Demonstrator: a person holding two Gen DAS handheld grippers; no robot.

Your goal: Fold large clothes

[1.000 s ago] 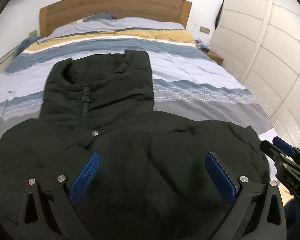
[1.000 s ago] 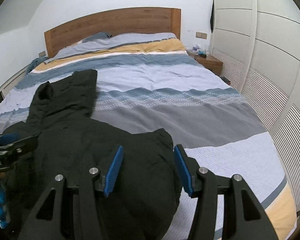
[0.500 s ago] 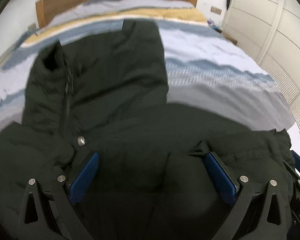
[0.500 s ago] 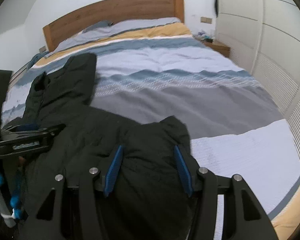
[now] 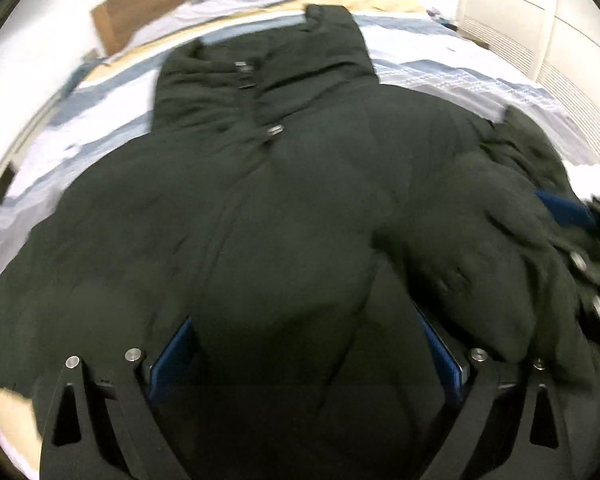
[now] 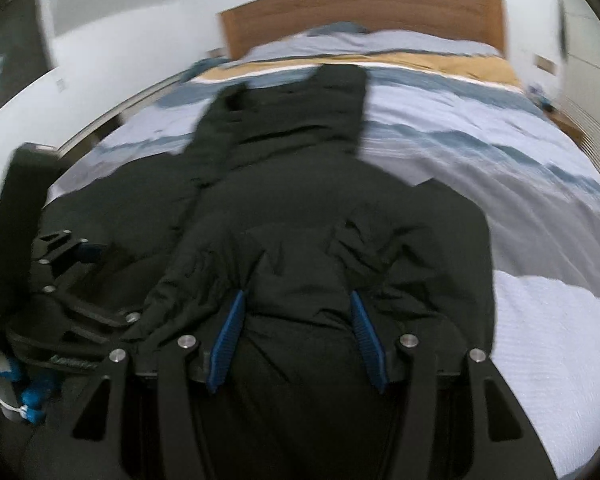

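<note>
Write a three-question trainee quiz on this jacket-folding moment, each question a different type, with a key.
1. True or false: the black jacket lies on a striped bed cover.
2. Multiple choice: the jacket's hood points toward A) the wooden headboard B) the wardrobe doors C) the cameras.
3. Fill in: fabric bulges between the blue pads of both the left gripper and the right gripper, whose jaws are spread ____.

Key: 1 true; 2 A; 3 apart.

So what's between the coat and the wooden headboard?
Just striped bedding, then a pillow up by the headboard; the coat lies on the near part. The right wrist view shows it best.
</note>
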